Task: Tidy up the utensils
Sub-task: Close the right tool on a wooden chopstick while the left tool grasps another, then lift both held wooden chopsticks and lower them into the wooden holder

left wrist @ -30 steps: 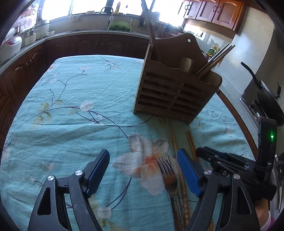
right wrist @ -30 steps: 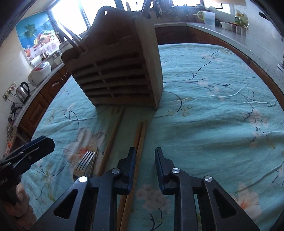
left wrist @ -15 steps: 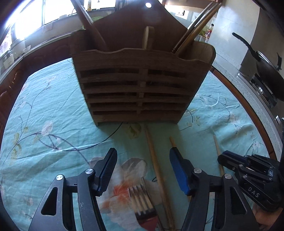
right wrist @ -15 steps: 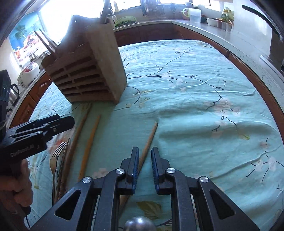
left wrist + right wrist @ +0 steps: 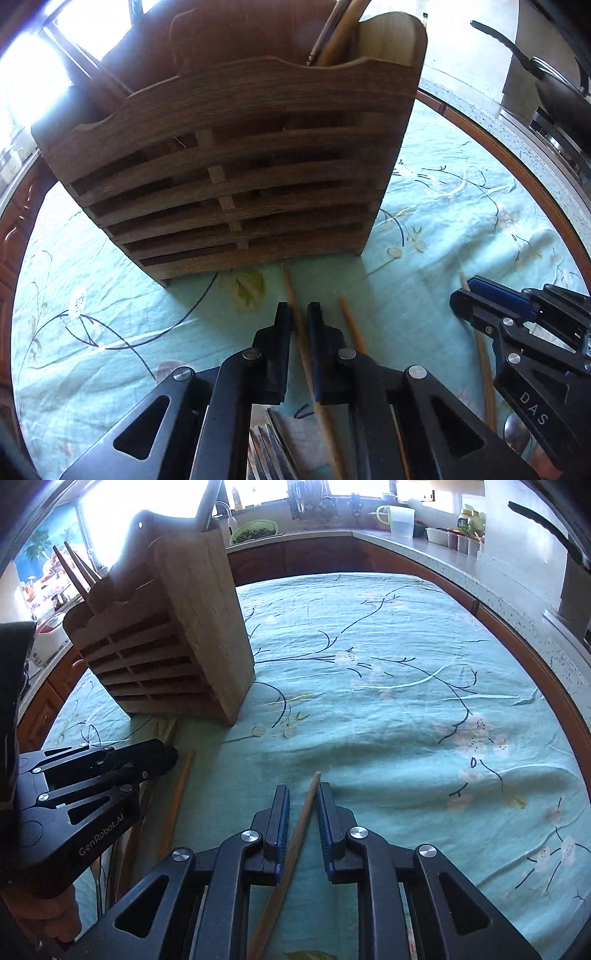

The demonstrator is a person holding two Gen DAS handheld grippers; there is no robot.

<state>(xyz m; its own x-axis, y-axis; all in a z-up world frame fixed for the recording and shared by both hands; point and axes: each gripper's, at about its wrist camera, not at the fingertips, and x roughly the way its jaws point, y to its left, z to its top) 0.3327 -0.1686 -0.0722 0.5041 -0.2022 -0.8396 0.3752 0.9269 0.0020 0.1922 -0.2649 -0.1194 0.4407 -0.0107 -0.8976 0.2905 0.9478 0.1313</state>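
Utensils: thin wooden chopsticks are seen lying loose on the table's floral teal cloth (image 5: 388, 686), in front of the slatted wooden utensil holder (image 5: 236, 173).
Left gripper (image 5: 298, 314): its jaws have just been closing; one light wooden chopstick (image 5: 291, 295) runs lengthwise between the black fingers and appears clamped by them, its far tip just short of the holder's base.
Second chopstick (image 5: 351, 325): it is found just beside the left gripper's right finger, outside the jaws.
Right gripper (image 5: 302, 794): its jaws have been closing slightly; a darker wooden chopstick (image 5: 310, 794) is held between the blue pads, its tip projecting past the fingertips.
Holder: it stands upright towards the table's far edge; further chopsticks are seen standing in one end compartment.
Fork tines (image 5: 269, 450): they are partly hidden under the left gripper.
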